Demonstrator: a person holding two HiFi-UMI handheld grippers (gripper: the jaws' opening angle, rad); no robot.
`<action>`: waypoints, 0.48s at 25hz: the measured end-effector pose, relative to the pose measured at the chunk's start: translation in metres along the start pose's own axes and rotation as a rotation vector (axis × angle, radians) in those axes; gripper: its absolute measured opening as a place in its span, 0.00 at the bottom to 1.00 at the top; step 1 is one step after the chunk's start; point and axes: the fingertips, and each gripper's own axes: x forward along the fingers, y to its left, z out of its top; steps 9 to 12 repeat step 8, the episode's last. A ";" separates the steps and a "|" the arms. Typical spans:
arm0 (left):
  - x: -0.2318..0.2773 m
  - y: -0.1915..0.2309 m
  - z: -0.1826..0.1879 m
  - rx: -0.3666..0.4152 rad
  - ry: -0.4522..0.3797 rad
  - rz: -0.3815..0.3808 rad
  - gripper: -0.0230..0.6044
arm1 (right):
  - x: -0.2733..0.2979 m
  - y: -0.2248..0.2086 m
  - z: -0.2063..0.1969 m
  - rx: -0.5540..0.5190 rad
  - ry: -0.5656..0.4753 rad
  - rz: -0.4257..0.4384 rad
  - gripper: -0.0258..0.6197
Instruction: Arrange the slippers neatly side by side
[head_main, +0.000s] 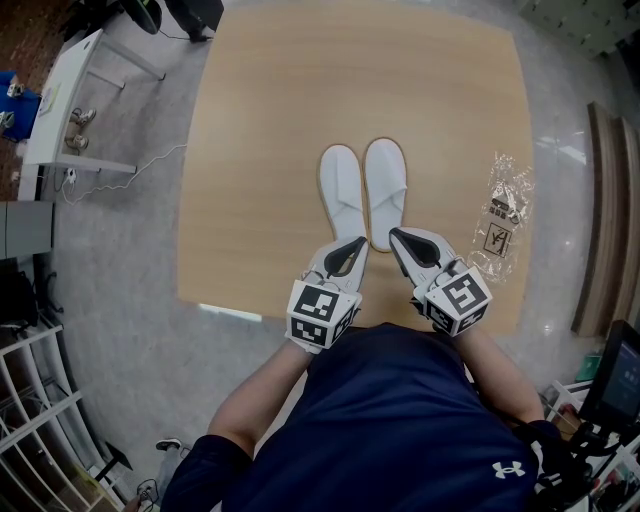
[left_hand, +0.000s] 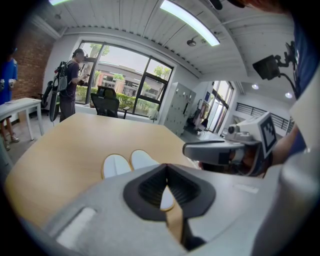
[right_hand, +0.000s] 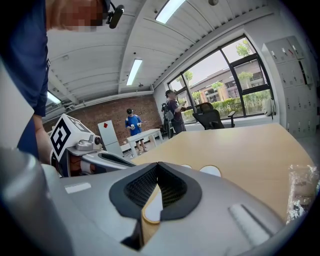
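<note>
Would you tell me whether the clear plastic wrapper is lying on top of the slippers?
No, the wrapper lies on the bare table to the right of the slippers, apart from them.

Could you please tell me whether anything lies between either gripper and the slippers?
Nothing visible does. The left gripper and right gripper, both shut, sit by the heel ends of the slippers; the plastic wrapper lies off to the right.

Wooden table taken as landmark. Crumpled clear plastic wrapper lies on it, near its right edge. White desk stands off its far-left corner, and a white cable trails on the floor between them. Black office chair at table's far end, person with backpack standing just left of it.
</note>
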 end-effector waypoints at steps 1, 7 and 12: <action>0.000 0.001 0.000 0.000 0.001 0.000 0.04 | 0.001 0.000 0.000 0.000 0.000 0.001 0.06; 0.002 0.004 -0.004 -0.008 0.006 0.003 0.04 | 0.003 -0.002 -0.006 0.001 0.007 0.000 0.06; 0.002 0.004 -0.004 -0.010 0.006 0.004 0.04 | 0.003 -0.003 -0.007 0.001 0.008 -0.002 0.06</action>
